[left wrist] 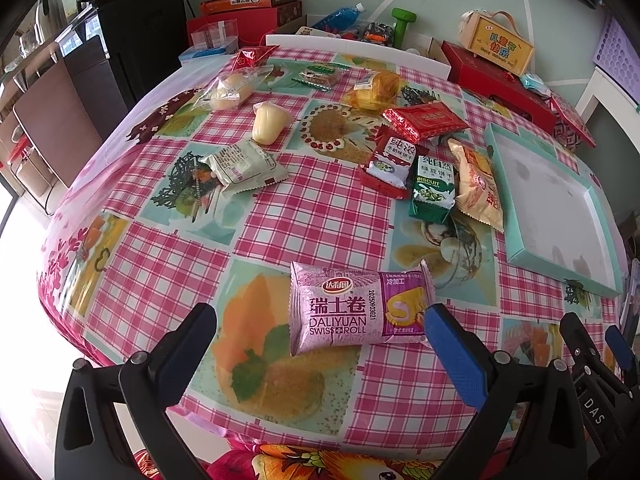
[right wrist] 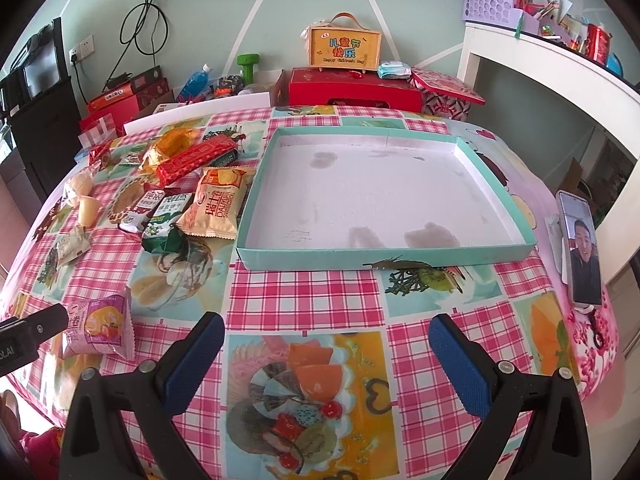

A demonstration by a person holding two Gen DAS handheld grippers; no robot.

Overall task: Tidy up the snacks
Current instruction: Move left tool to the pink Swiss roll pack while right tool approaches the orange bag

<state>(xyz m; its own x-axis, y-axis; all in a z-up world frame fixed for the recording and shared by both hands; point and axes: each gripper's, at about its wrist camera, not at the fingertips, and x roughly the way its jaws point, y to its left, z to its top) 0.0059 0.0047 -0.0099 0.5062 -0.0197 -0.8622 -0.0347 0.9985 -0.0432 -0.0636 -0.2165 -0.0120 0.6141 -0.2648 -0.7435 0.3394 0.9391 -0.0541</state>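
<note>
Judged task barely begun: teal tray [right wrist: 496,200] held nothing, every snack lay loose on surface [left wrist: 320,216]. My left gripper [left wrist: 320,332] fingers spread wide, flanking pink Swiss roll pack [left wrist: 352,312], right fingertip at pack's edge, contact unclear. My right gripper [right wrist: 326,344] wide open, holding nothing.

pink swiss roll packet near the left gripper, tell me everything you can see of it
The pink swiss roll packet is a glossy, pillow-shaped foil wrapper, sealed, with crimped ends. It is printed with a red logo, Chinese characters, "DALIYUAN SWISS ROLL" and a picture of a sliced roll on a darker purple panel. It lies flat, label up, on the checked tablecloth, apart from the other snacks and outside the teal tray. The open left gripper frames it; its right finger is at the packet's edge, contact unclear.
</note>
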